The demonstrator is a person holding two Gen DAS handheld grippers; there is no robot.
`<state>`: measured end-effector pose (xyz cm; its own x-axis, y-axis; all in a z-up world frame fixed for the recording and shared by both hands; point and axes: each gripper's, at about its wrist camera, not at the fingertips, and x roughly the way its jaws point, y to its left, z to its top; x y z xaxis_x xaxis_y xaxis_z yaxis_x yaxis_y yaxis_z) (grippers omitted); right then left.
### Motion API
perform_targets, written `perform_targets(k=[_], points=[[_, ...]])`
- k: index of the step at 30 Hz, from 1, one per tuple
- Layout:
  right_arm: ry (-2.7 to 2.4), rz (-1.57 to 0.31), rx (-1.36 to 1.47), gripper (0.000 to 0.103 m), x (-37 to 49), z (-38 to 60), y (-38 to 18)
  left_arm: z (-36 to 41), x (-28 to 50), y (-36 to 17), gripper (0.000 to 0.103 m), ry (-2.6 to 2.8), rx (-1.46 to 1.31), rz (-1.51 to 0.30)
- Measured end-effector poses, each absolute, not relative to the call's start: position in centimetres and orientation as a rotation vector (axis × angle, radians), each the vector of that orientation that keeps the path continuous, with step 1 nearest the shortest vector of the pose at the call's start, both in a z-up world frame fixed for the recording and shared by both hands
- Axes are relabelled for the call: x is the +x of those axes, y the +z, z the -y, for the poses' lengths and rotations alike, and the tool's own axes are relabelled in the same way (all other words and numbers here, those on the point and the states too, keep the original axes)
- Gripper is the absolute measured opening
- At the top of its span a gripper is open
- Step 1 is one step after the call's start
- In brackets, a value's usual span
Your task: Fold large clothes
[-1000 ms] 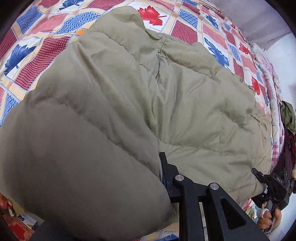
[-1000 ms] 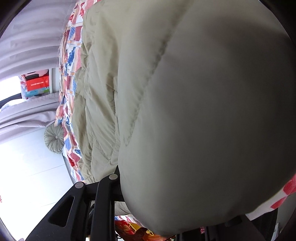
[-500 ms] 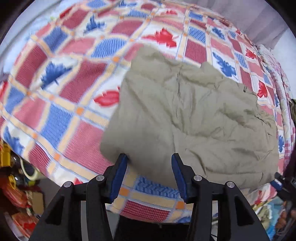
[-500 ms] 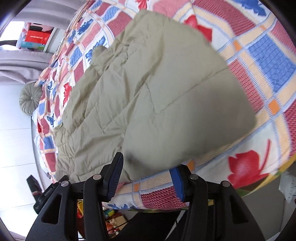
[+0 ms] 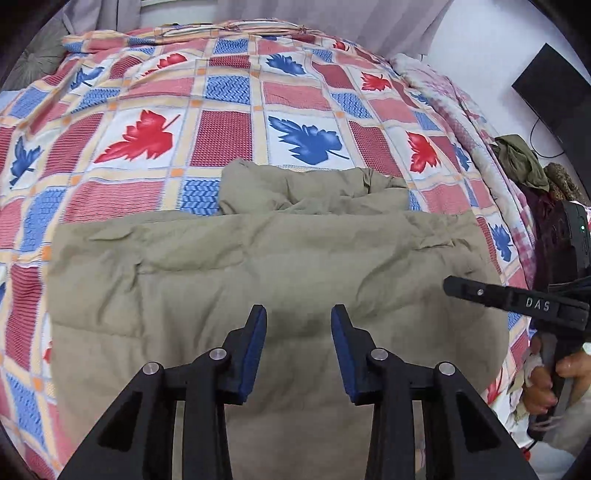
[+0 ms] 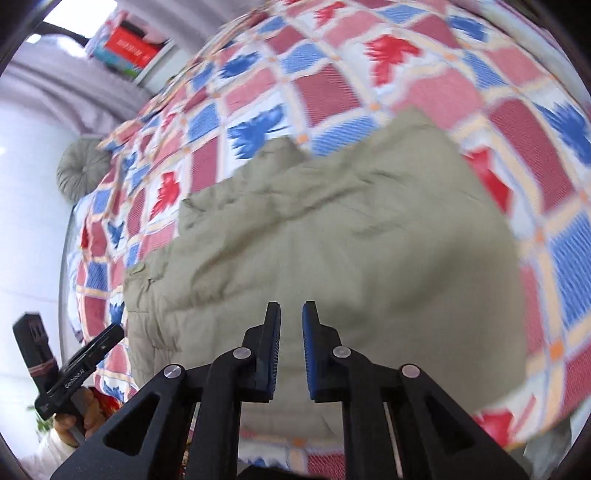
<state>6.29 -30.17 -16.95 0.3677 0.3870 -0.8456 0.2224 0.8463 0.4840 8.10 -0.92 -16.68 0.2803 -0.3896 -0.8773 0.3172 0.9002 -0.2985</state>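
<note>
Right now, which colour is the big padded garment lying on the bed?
Plain khaki-olive. The padded garment shows best in the left wrist view.

Leaf-patterned bedspread (image 5: 229, 122), round grey cushion (image 6: 83, 171), black screen (image 5: 554, 96), grey curtains (image 5: 351, 18)

left tool (image 5: 298, 317): angled down, jaws apart, just been closing, nothing between | right tool (image 6: 291, 314): angled down, jaws narrowly apart, just been closing, empty | a hand (image 5: 554, 384) grips the right tool's handle

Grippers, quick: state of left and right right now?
Left gripper: open, jaws just closing, nothing between them.
Right gripper: narrow gap, jaws just closing, empty.
</note>
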Motion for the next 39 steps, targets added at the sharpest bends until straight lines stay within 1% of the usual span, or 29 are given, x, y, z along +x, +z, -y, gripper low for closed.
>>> perform_targets(k=[3,7,9,11,12,16,19,24,28,31,34,36,37,38,39], points=[[0.176,-1.238,0.546,0.013,10.0,27.4,-19.7,3.0,10.5,-20.3,0.04,-0.418,-0.043,-1.211],[0.202,-1.273,0.457,0.013,13.2,25.1,-23.4,3.4,13.1,-24.2,0.04,-0.356,-0.039,-1.22],[0.204,-1.294,0.409,0.008,14.3,24.7,-25.3,3.4,14.3,-25.6,0.04,-0.345,-0.036,-1.223],[0.213,-1.308,0.401,0.0,15.3,24.9,-26.8,3.6,15.0,-26.2,0.04,-0.341,-0.028,-1.222],[0.212,-1.311,0.407,0.0,15.7,25.1,-27.3,3.6,15.2,-26.2,0.04,-0.344,-0.027,-1.225],[0.222,-1.331,0.449,0.0,16.3,25.9,-27.2,1.7,15.4,-24.4,0.04,-0.325,-0.031,-1.205],[0.187,-1.3,0.393,0.0,15.6,27.8,-24.9,-2.2,16.0,-23.1,0.04,-0.219,-0.002,-1.157],[-0.062,-1.247,0.315,0.0,14.5,35.6,-22.5,-9.2,18.1,-25.0,0.04,-0.018,0.016,-1.175],[-0.169,-1.261,0.439,0.0,13.6,41.1,-24.0,-9.7,19.3,-27.3,0.043,0.029,0.042,-1.185],[-0.2,-1.27,0.524,0.0,13.5,42.6,-26.3,-8.4,20.0,-28.3,0.044,0.046,0.111,-1.172],[-0.218,-1.261,0.532,0.0,14.0,42.6,-27.7,-7.9,20.6,-28.5,0.045,0.049,0.122,-1.164],[-0.226,-1.258,0.506,0.0,14.4,42.4,-28.1,-8.4,20.5,-28.4,0.05,0.048,0.096,-1.168],[-0.23,-1.259,0.499,0.0,14.4,42.3,-28.2,-8.6,20.5,-28.2,0.057,0.047,0.087,-1.172],[-0.234,-1.26,0.494,0.0,14.4,42.3,-28.2,-8.8,20.5,-28.0,0.069,0.052,0.085,-1.177],[-0.237,-1.262,0.493,0.0,14.4,42.1,-28.1,-9.2,20.5,-27.7,0.076,0.058,0.08,-1.183]])
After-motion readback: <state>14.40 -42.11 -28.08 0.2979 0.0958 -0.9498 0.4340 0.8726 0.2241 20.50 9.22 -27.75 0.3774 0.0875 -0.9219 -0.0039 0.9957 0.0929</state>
